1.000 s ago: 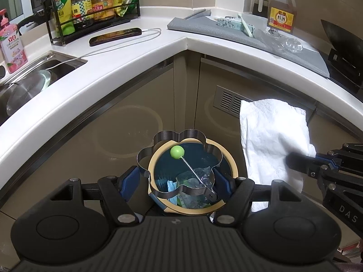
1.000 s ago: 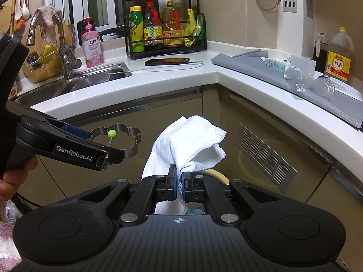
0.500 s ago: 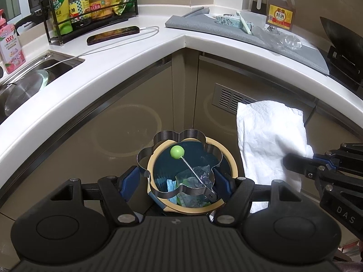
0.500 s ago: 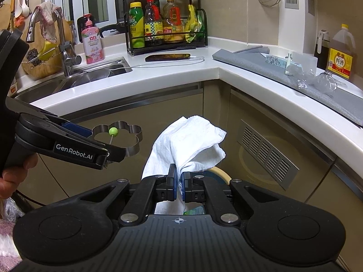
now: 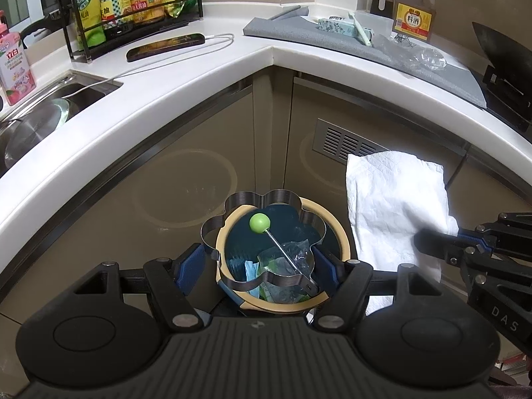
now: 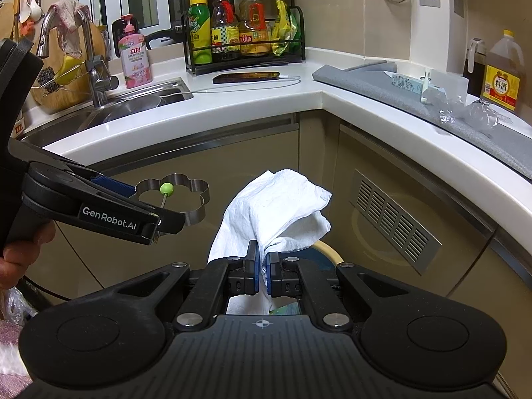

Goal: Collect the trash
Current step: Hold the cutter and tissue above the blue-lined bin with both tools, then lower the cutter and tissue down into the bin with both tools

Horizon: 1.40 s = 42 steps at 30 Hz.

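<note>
Hovering almost unchanged over the bin this past second, we keep the right gripper clenched on the paper towel and the left gripper clamped on the flower-shaped ring mold (neither dropped yet).

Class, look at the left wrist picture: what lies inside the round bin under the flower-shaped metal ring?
Inside the bin lie crumpled clear and green wrappers and a light blue scrap. The metal ring, held by the left gripper, and the gripper body hide the bin's near part and bottom.
</note>
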Available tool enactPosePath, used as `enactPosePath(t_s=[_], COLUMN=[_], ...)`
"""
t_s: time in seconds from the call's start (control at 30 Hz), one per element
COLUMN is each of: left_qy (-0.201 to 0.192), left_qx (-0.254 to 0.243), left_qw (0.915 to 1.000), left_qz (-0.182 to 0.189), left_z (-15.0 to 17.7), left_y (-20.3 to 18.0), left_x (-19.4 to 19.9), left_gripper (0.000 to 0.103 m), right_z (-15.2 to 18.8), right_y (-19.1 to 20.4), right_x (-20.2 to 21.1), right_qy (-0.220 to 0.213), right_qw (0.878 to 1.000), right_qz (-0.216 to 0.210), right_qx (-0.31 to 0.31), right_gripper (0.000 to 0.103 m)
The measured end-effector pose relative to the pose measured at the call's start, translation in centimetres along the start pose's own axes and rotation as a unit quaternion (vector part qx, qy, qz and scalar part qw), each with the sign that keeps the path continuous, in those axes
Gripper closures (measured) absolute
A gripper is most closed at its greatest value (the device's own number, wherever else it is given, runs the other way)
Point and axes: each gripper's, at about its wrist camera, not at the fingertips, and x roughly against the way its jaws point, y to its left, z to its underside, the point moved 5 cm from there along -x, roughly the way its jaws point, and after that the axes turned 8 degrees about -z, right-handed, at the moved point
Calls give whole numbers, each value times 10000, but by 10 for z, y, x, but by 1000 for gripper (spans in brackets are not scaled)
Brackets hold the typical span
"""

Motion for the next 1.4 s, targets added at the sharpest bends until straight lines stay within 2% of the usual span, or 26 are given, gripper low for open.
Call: enactPosePath(t_s=[0.73, 1.4], left_qy=[245, 672], left_qx=[1, -75], left_qw=[9997, 9977], left_qz=[18, 74], left_z=[-2, -15], left_y=[-1, -16], left_x=[-23, -75], left_gripper=[28, 28], right_z=[2, 8], right_y=[-9, -29], right_x=[-24, -69], right_qy=[329, 763], right_qw=[9993, 9957], right_qz=[-47, -78], right_qx=[-169, -521], right_gripper=[99, 99])
